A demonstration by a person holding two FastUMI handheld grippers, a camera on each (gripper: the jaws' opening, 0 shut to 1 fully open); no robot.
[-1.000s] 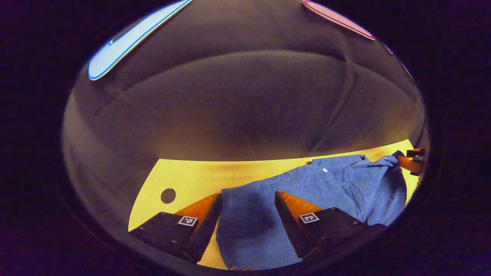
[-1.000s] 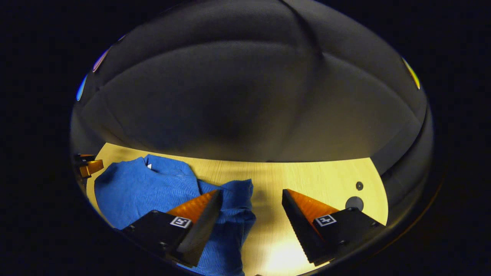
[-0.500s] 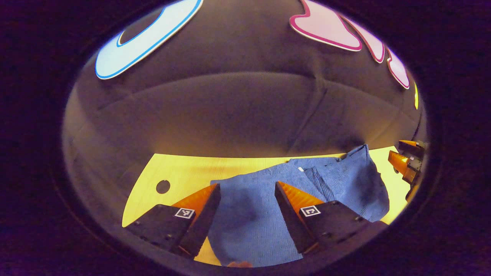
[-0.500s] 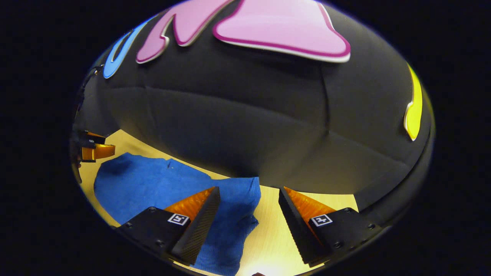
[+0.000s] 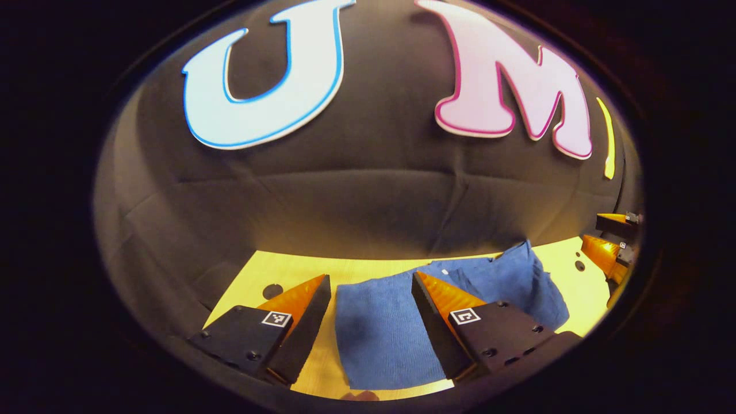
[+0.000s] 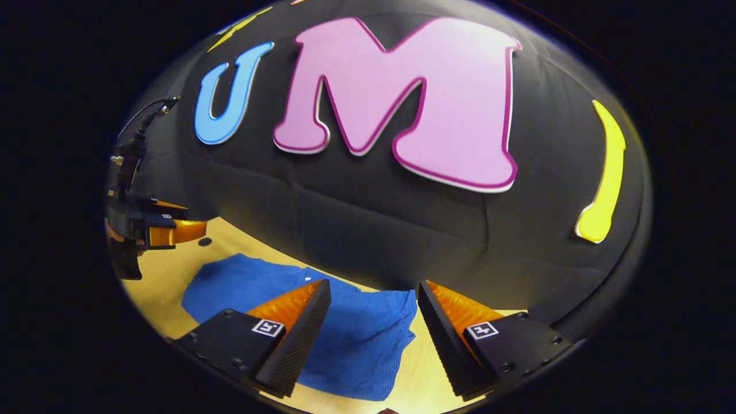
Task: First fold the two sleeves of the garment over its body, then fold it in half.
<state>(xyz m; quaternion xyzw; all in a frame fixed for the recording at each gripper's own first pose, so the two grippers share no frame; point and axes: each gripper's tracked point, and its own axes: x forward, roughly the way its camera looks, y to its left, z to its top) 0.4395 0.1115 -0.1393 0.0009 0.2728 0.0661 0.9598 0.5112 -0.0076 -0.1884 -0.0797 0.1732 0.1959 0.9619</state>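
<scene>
I held L gripper [image 5: 371,287] & R gripper [image 6: 374,293] unclenched, empty, above blue garment [image 5: 379,333] lying folded on table [image 5: 287,267], prob. done.

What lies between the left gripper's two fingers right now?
In the left gripper view, the blue garment lies flat on the table in the gap of the open left gripper.

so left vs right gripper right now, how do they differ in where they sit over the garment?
The left gripper frames the garment's straight-edged near end, which spans most of its gap; the right gripper frames a rumpled corner of the garment, with bare table beside it. In the left gripper's view the cloth runs off right, in the right gripper's view off left. Both are open, and neither pinches the cloth.
</scene>
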